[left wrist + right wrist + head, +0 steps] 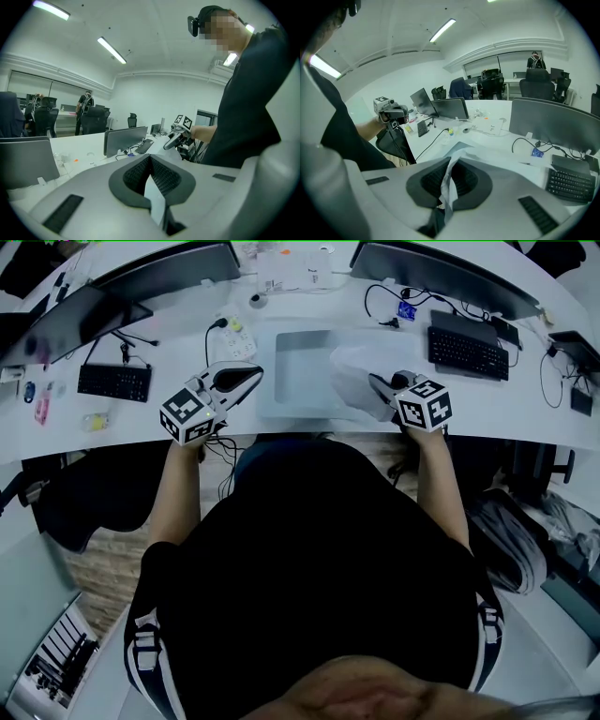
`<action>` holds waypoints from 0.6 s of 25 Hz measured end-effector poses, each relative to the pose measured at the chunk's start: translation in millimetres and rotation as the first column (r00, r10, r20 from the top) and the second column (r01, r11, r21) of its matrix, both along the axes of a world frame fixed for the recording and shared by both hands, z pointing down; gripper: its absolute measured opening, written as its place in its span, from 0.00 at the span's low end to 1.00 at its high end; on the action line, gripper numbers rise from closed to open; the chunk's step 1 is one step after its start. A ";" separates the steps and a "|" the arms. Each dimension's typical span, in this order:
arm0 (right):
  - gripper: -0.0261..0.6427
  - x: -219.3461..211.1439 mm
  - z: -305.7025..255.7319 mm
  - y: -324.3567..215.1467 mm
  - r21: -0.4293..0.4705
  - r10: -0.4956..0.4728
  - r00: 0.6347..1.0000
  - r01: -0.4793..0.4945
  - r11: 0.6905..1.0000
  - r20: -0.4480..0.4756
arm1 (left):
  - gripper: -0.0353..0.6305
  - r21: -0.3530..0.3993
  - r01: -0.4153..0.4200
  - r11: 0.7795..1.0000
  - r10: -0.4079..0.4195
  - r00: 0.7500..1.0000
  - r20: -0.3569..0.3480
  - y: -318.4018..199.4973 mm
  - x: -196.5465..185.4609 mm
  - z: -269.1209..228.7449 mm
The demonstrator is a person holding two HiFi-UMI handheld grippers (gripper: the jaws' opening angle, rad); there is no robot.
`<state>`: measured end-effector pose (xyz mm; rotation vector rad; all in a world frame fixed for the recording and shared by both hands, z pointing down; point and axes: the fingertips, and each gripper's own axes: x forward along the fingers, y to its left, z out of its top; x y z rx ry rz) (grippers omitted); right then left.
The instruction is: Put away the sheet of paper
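Your right claw is clenched on the sheet of paper: in the right gripper view a crumpled edge of it is pinched between the ribbed pads, and the rest of the sheet spreads out beyond the tips. From the head view the sheet hangs pale and rumpled over the right part of the grey mat, which lies flat on the white tabletop in front of you. Your left claw is off to the left of the mat, well apart from the sheet, with its tips near the mat's left edge. Its own view shows the pads brought together on a narrow white strip that runs back from where they meet; it looks like paper, but you cannot tell that for sure. A black keyboard sits beyond your right claw, and a power strip lies on the tabletop just beyond your left claw.
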<state>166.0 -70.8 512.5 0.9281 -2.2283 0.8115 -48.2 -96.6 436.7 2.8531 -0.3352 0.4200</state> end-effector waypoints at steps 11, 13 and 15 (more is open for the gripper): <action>0.06 -26.6 3.4 -12.4 -0.015 0.012 1.000 -0.012 1.000 -0.005 | 0.09 -0.006 -0.014 1.000 0.014 1.000 -0.004 -20.5 -28.5 4.0; 0.06 -30.0 4.4 -14.8 -0.020 0.017 1.000 -0.017 1.000 -0.004 | 0.09 -0.008 -0.014 1.000 0.014 1.000 -0.005 -24.5 -33.0 4.6; 0.06 -30.8 6.3 -17.7 -0.030 0.024 1.000 -0.024 0.999 -0.003 | 0.09 -0.011 -0.014 1.000 0.014 1.000 -0.006 -28.6 -35.9 4.8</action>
